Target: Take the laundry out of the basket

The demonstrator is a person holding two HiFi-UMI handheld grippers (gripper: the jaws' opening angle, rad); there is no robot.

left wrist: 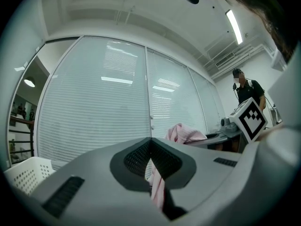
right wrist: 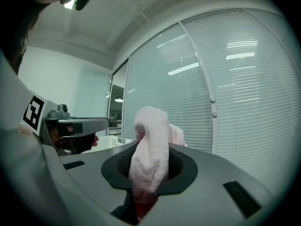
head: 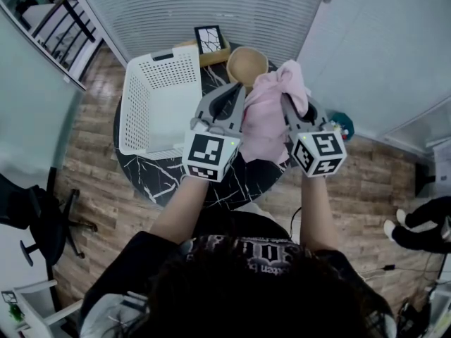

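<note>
Under both grippers: table (head: 161,183), largely hidden by arms. Basket (head: 135,111) just left of left gripper (head: 238,94) fingers. Cloth (head: 271,115) strung between both finger pairs, outside basket; left pinches thin edge, right gripper (head: 287,103) clamps thick fold. Bowl (head: 246,63) beyond fingertips, part hidden behind cloth.

Office-like room: blind-covered glass partitions (left wrist: 94,107), black swivel chair (head: 32,220), ceiling strip light (left wrist: 233,26), wood-plank floor (head: 99,196).

We find the basket (head: 138,111) on the counter (head: 163,179) at left, the bowl (head: 246,63) right of it, the cloth (head: 266,115) before the bowl.
</note>
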